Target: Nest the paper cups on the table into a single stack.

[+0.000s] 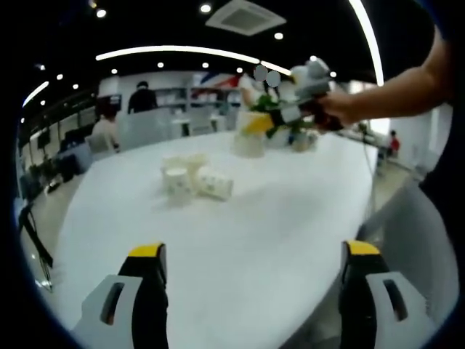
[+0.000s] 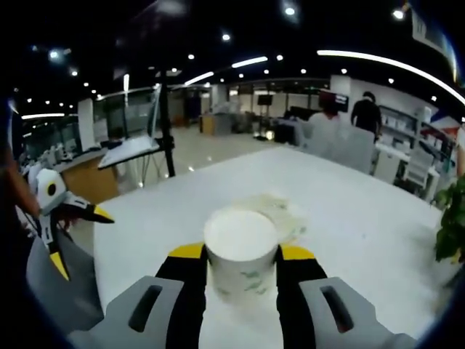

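- Above the white surface (image 1: 240, 233), the right gripper (image 2: 242, 254) is pinching an upright paper cup (image 2: 240, 247).
- The left gripper (image 1: 254, 251) is hanging spread and empty.
- Loose cups (image 1: 195, 178) are lying ahead of it, one tipped sideways, nearer the left.

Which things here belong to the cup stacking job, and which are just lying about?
Part of the job:
- paper cup between the right gripper's jaws
- loose paper cups grouped on the white table, one lying on its side
- left gripper, jaws apart with nothing between them

Just lying about:
- potted plant at the table's edge
- people and desks in the background
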### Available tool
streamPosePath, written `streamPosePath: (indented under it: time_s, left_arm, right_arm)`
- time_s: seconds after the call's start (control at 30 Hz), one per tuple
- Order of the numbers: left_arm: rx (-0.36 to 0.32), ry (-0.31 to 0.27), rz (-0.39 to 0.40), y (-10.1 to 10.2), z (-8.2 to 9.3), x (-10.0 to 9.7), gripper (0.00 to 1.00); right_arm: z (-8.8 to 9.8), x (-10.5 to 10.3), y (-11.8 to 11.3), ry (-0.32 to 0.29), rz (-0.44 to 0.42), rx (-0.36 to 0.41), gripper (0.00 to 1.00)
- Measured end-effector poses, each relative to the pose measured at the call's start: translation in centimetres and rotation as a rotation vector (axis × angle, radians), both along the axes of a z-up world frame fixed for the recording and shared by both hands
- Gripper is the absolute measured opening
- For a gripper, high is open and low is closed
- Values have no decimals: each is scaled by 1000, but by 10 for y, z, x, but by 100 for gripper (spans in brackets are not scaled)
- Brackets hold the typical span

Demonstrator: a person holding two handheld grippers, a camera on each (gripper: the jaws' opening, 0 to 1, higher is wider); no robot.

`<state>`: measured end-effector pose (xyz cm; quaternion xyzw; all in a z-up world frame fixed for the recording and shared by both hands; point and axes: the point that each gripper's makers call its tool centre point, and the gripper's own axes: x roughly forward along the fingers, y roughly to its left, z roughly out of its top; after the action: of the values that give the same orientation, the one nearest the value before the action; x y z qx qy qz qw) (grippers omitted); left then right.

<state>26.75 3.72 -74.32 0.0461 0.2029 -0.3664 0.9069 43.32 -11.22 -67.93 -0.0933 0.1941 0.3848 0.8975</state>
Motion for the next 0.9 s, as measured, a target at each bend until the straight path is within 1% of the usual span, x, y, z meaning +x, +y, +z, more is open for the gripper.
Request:
streamPosePath:
  time_s: [0.3, 0.37, 0.43, 0.57, 0.73, 0.9]
  left_arm:
    - [9, 5, -2, 0, -2, -1, 97]
    - [4, -3, -1, 0, 2, -2, 95]
    - [2, -7, 3, 0, 3, -1, 95]
    - [1, -4, 3, 0, 3, -1, 96]
    - [-2, 3, -4, -2, 1, -2, 97]
    - [-5, -1, -2, -2, 1, -2, 98]
  right_arm:
    - [0, -14, 2, -3, 20, -9, 34]
    - [0, -18, 1, -3, 25, -13, 34]
    - [1, -22, 1, -9, 31, -20, 34]
    - [7, -29, 1, -11, 29, 7, 34]
    - [4, -38, 3, -1, 39, 8, 34]
    - [2, -47, 3, -8, 51, -2, 34]
